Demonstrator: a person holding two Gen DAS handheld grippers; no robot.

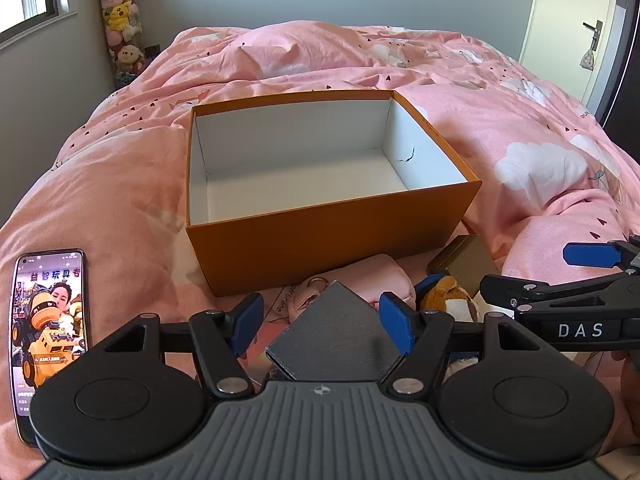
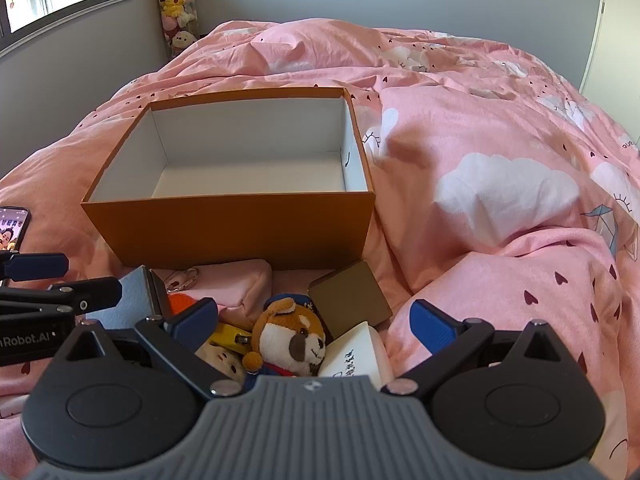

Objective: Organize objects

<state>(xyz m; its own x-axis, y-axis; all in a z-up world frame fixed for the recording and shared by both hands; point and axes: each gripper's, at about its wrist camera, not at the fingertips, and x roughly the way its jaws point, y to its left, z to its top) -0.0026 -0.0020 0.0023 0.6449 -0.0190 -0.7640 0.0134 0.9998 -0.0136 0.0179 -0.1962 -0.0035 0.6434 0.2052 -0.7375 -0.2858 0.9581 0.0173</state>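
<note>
Open orange box (image 1: 332, 236) with a white, empty interior, standing on a bed under a pink quilt (image 1: 520, 128); the loose objects to be sorted lie in a heap on the quilt just in front of the box's near wall.

Left gripper (image 1: 322, 322): jaws spread, blue pads either side of a flat grey square case (image 1: 334, 340) turned corner-on to the gripper. The right pad lies at the case's right corner; whether the left pad touches cannot be told, so no firm grip is shown. The case looks stiff, thin and light, with a fine textured face that should give fair friction. Held by opposite corners it could pivot or slip; a hold across two parallel edges would probably be steadier.

Right gripper (image 2: 316, 326): jaws at full spread, nothing between the pads, hovering over the right part of the heap. Below it sit a small plush dog (image 2: 290, 340), soft, light and compressible, best pinched across head or body; a white paper box (image 2: 354, 354) with printed characters, light and likely to crush under a hard squeeze; and an olive-brown box (image 2: 350, 298), rigid-looking with smooth faces, best taken across its flat sides. A pink pouch (image 2: 232, 286) with a metal clasp lies against the box's near wall: limp, so it should sag from any single hold.

A phone (image 1: 50, 336) with a lit screen rests on the quilt at near left, well apart from the heap.
</note>
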